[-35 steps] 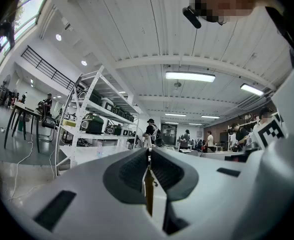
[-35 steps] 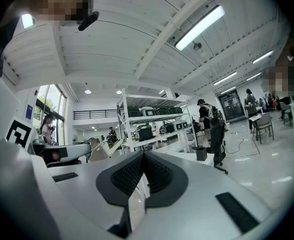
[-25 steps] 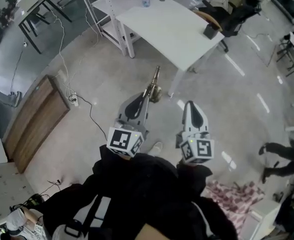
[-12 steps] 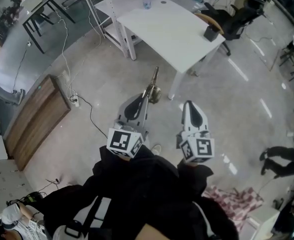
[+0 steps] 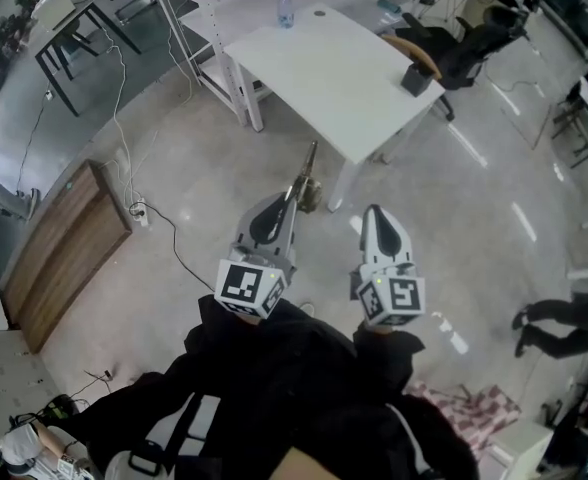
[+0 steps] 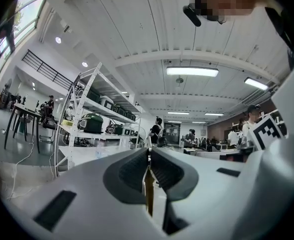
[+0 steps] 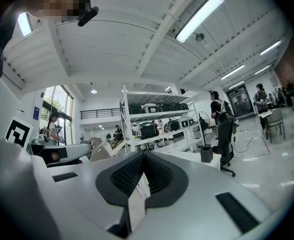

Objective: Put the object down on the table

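In the head view my left gripper [image 5: 292,196] is shut on a slim brass-coloured object [image 5: 309,173] that sticks out forward past the fingertips, over the floor. In the left gripper view a thin brass strip [image 6: 148,189] shows clamped between the closed jaws of the left gripper [image 6: 148,151]. My right gripper [image 5: 374,212] is beside it, shut with nothing in it; the right gripper view shows the right gripper [image 7: 144,155] with pads pressed together. The white table [image 5: 304,63] stands ahead, its near corner just beyond the object's tip.
On the table stand a clear bottle [image 5: 285,8] at the far edge and a black box [image 5: 414,78] at the right edge. A chair [image 5: 426,58] is behind it. A white shelf rack [image 5: 189,8], a wooden panel [image 5: 59,253], floor cables [image 5: 169,223] and a person [image 5: 559,323] surround me.
The table has come nearer to the grippers in the head view. Both grippers keep the same pose and grip. The person at the right has shifted slightly.
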`<state>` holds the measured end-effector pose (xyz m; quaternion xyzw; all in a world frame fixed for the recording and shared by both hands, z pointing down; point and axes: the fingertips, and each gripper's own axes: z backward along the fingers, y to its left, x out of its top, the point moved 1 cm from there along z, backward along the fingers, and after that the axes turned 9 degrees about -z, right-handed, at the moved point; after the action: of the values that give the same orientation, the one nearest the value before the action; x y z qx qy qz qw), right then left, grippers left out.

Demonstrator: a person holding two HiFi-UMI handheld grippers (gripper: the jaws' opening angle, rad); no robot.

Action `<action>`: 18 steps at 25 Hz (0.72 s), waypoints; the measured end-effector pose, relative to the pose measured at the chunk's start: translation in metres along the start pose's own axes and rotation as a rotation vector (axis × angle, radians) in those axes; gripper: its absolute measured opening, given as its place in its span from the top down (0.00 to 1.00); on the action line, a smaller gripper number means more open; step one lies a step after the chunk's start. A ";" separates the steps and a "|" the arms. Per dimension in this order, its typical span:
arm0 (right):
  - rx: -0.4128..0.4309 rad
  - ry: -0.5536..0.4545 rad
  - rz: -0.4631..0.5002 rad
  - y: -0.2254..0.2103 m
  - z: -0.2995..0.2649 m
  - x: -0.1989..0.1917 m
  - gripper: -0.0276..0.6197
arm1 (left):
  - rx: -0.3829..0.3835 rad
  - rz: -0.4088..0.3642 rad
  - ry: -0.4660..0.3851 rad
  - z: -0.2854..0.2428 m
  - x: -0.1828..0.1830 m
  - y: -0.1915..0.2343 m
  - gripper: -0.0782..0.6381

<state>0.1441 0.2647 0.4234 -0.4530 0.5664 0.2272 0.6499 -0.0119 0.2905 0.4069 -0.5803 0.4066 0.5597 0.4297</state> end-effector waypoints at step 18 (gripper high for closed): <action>-0.102 -0.011 0.043 -0.046 -0.225 0.063 0.95 | -0.089 -0.005 -0.015 -0.208 0.019 0.138 0.86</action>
<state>0.0779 0.0386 0.3908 -0.4720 0.5601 0.2720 0.6241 -0.0804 0.0512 0.3830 -0.5958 0.3767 0.5804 0.4078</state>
